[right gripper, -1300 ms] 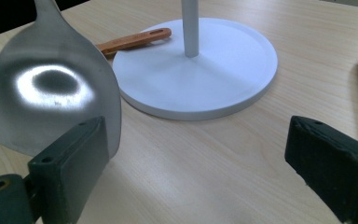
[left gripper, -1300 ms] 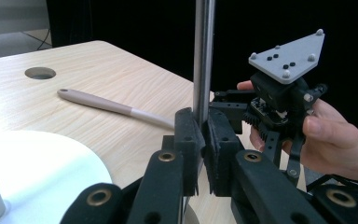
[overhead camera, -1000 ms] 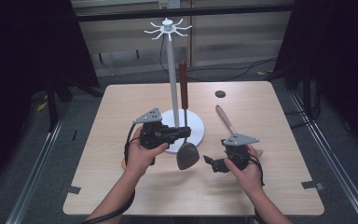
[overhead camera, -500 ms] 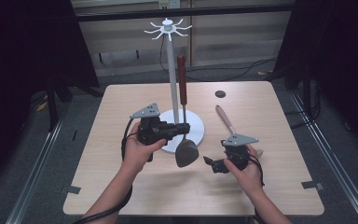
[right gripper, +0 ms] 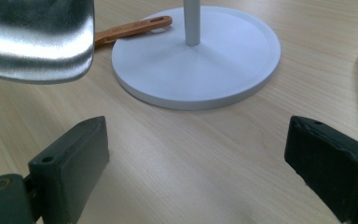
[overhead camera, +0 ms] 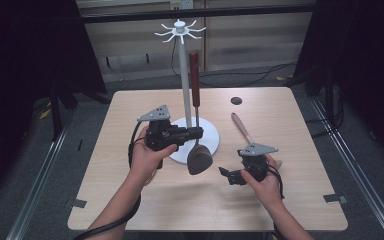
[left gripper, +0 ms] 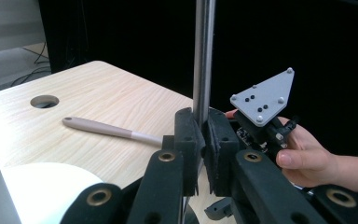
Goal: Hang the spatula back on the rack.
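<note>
A spatula with a dark red handle (overhead camera: pixel 194 77) and a metal blade (overhead camera: pixel 199 161) hangs upright just above the table, in front of the white hook stand (overhead camera: pixel 184 75). My left gripper (overhead camera: pixel 197 132) is shut on its thin metal shaft (left gripper: pixel 203 56), and the jaws pinch it in the left gripper view (left gripper: pixel 203 140). My right gripper (overhead camera: pixel 225 175) rests low over the table at the right, open with nothing between its pads (right gripper: pixel 196 172). The blade (right gripper: pixel 37 39) hangs at the upper left of the right gripper view.
The stand's round white base (overhead camera: pixel 211 135) sits mid-table. A beige-handled utensil (overhead camera: pixel 242 129) lies to its right. A wooden handle (right gripper: pixel 133 27) lies beside the base. A round hole (overhead camera: pixel 236 100) is in the tabletop at the back right.
My left gripper has lifted the spatula slightly higher beside the stand pole. The right gripper has stayed in place.
</note>
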### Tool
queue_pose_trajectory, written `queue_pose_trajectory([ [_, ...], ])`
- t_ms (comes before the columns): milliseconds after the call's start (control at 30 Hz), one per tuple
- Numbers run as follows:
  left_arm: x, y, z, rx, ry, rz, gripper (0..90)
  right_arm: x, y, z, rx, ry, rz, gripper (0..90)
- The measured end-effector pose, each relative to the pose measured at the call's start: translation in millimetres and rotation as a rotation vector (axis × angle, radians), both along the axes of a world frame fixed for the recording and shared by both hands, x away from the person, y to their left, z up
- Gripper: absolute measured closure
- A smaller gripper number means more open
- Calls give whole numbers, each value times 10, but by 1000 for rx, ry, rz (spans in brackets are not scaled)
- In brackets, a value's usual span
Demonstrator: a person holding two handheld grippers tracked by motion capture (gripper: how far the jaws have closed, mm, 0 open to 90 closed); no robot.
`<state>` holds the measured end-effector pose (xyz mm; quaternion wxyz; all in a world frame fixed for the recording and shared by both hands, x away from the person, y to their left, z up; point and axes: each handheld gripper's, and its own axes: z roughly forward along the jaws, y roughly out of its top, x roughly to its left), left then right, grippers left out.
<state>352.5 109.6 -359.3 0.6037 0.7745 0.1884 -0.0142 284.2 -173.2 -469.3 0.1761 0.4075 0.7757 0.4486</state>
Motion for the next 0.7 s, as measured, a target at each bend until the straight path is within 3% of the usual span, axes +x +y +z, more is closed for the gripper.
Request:
queue_pose_trajectory([
  [500,83,46,112,0,-26,24,847,-3,-7,29,1,-10,7,60],
  [700,136,81,140,-33,-27,31,847,-8,2,35,3,-10,9,60],
])
